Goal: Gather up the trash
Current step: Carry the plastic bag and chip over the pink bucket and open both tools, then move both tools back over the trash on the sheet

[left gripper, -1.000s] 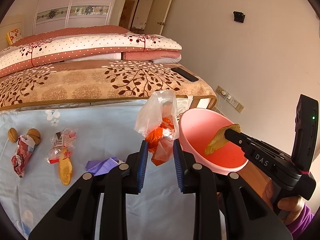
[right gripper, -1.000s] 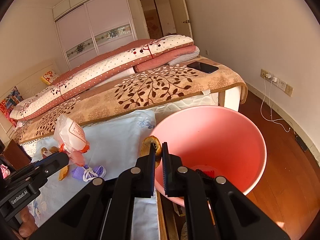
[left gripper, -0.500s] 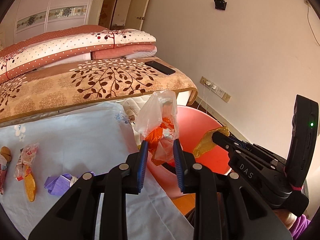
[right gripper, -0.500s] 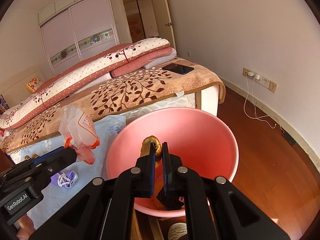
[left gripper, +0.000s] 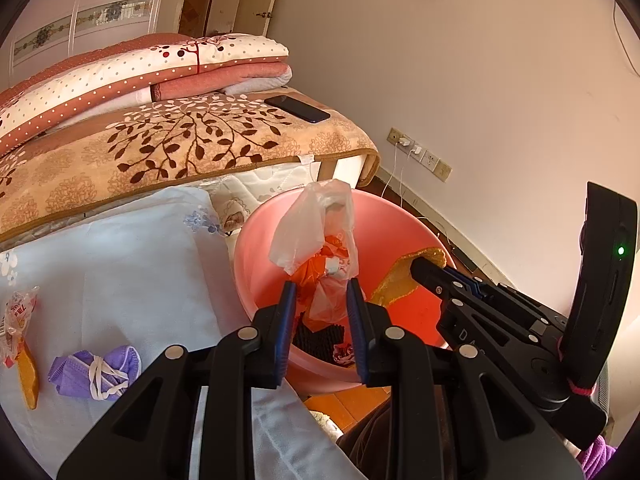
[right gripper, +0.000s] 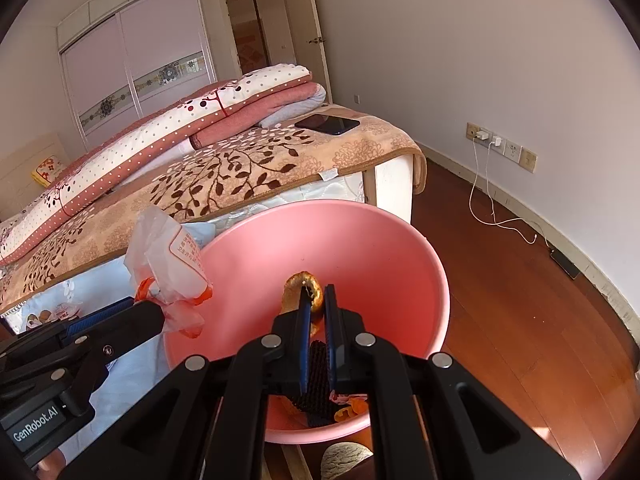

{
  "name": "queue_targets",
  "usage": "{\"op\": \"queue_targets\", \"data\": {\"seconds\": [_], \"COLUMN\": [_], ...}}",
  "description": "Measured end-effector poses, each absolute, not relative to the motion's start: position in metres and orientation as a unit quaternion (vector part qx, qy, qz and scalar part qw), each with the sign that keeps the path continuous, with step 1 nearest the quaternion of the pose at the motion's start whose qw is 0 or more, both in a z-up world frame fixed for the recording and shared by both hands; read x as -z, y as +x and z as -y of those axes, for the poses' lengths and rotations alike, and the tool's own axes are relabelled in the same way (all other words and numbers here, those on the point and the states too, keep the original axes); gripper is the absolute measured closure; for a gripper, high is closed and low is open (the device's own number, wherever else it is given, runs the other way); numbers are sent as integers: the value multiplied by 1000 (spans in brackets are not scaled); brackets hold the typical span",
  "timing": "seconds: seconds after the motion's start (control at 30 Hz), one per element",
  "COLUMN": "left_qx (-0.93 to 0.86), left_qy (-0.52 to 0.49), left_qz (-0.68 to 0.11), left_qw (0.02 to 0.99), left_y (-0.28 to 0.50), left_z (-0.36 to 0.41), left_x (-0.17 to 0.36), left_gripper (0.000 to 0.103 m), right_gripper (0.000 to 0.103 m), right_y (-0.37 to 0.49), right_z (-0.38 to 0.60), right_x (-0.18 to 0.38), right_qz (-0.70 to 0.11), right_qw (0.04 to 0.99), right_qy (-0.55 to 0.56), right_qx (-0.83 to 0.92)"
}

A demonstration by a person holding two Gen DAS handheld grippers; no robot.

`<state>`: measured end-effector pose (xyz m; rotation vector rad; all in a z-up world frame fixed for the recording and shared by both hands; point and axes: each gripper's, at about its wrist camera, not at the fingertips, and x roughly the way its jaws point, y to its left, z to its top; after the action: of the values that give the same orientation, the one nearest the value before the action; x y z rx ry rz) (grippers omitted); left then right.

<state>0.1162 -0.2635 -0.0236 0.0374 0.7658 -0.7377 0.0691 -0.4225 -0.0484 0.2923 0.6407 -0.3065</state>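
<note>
A pink bin (left gripper: 256, 248) (right gripper: 400, 248) stands on the floor beside the bed. My left gripper (left gripper: 321, 294) is shut on a crumpled clear and orange plastic bag (left gripper: 320, 236) (right gripper: 168, 256), held over the bin's mouth. My right gripper (right gripper: 315, 294) (left gripper: 420, 266) is shut on a yellow-brown peel (right gripper: 302, 284) (left gripper: 404, 276), also above the bin. Dark and orange scraps (right gripper: 320, 392) lie at the bin's bottom. On the pale blue sheet (left gripper: 120, 264) remain a purple mask (left gripper: 94, 370) and a snack wrapper (left gripper: 18, 316).
The bed with a leaf-patterned blanket (right gripper: 240, 184) carries a black phone (right gripper: 327, 124) near its corner. Wall sockets with a white charger cable (right gripper: 486, 184) trail onto the wooden floor (right gripper: 520, 320) to the right. A person's purple sleeve (left gripper: 600, 452) shows behind the right gripper.
Both grippers moved right from over the sheet to above the bin, still holding the bag and the peel. The wrappers on the sheet slid out toward the left edge.
</note>
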Motion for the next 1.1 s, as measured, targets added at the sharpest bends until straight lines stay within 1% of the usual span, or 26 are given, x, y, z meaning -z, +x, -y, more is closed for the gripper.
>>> {"op": "queue_targets", "data": {"seconds": [0.1, 0.13, 0.17, 0.2, 0.27, 0.33, 0.4, 0.53, 0.77, 1.0, 1.1], "left_qx": [353, 354, 354, 352, 350, 347, 345, 343, 330, 303, 292], "left_qy": [17, 16, 16, 15, 13, 10, 8, 1, 2, -8, -10], "left_qz": [-362, -363, -365, -367, -371, -375, -377, -378, -367, -356, -349], "left_qw": [863, 862, 861, 861, 860, 860, 859, 860, 870, 884, 891], "left_y": [116, 116, 116, 117, 118, 120, 120, 120, 115, 109, 104], "left_z": [266, 267, 268, 268, 268, 268, 266, 261, 246, 214, 197], "left_x": [23, 23, 23, 23, 23, 24, 24, 23, 19, 13, 9], "left_gripper": [77, 75, 75, 75, 75, 75, 74, 72, 72, 72, 72], "right_gripper": [97, 97, 96, 94, 83, 77, 76, 70, 69, 69, 65], "right_y": [69, 69, 69, 69, 68, 67, 67, 65, 59, 50, 49], "right_z": [424, 425, 426, 426, 427, 428, 428, 427, 414, 386, 367], "right_x": [49, 49, 49, 49, 48, 47, 46, 45, 38, 29, 26], "right_qz": [-312, -312, -311, -310, -307, -303, -301, -300, -296, -296, -302], "right_qw": [927, 927, 927, 927, 928, 930, 930, 931, 934, 937, 937], "right_qy": [143, 144, 146, 146, 147, 146, 143, 143, 142, 159, 159], "right_qx": [152, 151, 150, 150, 151, 152, 154, 155, 143, 97, 75]}}
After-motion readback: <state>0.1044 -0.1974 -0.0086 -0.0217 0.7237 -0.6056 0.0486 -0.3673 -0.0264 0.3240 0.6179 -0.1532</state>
